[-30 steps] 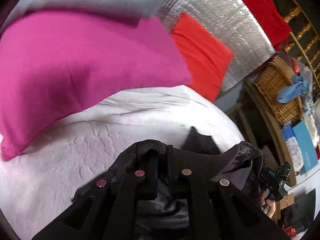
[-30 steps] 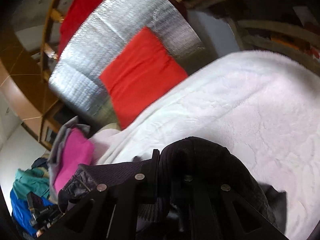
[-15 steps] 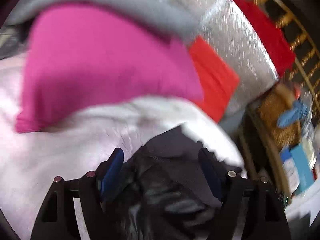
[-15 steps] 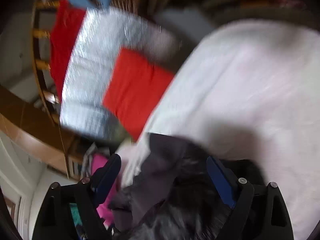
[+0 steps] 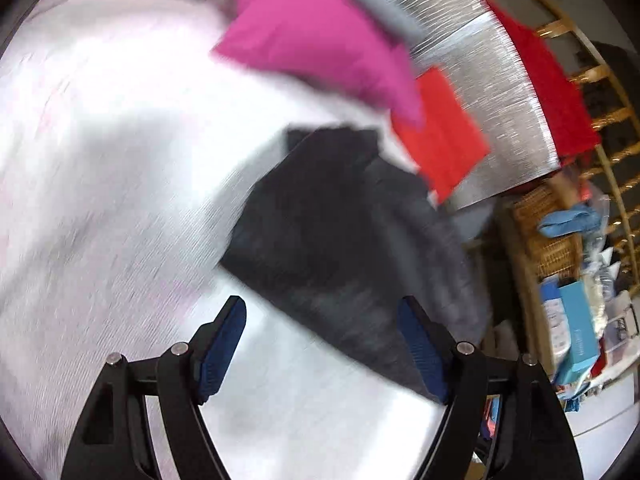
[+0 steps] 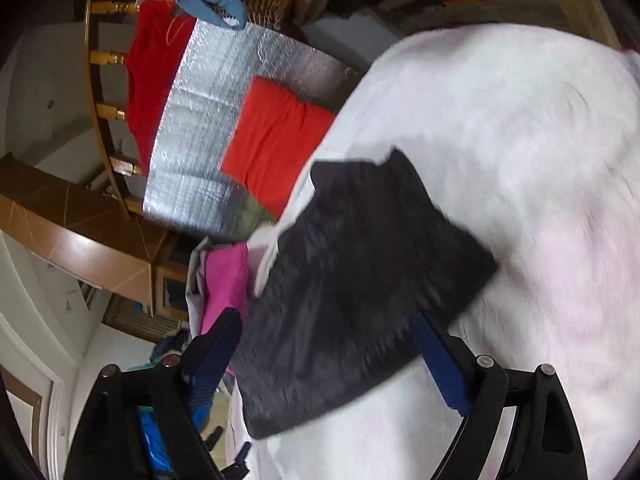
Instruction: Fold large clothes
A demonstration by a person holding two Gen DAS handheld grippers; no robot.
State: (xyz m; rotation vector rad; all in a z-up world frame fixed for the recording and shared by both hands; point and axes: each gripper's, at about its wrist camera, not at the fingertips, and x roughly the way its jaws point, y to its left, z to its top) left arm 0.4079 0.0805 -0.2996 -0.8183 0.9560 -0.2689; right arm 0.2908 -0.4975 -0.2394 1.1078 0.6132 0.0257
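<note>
Left gripper (image 5: pixel 320 344): jaws wide apart, nothing between the pads (image 5: pixel 222 344), only white bedcover (image 5: pixel 100 200) under them. Right gripper (image 6: pixel 332 364): same, spread wide and empty, though the near edge of the dark garment (image 6: pixel 352 280) shows through the gap without touching either pad.

The dark garment lies just ahead of both sets of fingers, flat on the white bedcover as a compact folded slab. In the left view it sits ahead and off to the right of my fingers; in the right view it's nearly centred, slightly left. So it lies between my two hands, and the right one looks nearer its edge. Its long axis runs diagonally away from me, near corner toward the bed's edge, far end toward the pillows. Both views are motion-blurred, so I can't read seams or which edge is the fold.

My read: the fold looks about finished; any further half-fold would take the near short edge, the right hand leading.

Further back: pink pillow (image 5: pixel 320 40), red cushion (image 5: pixel 440 148) against a silver foil panel (image 5: pixel 480 92), wicker basket (image 5: pixel 548 240) beyond.
</note>
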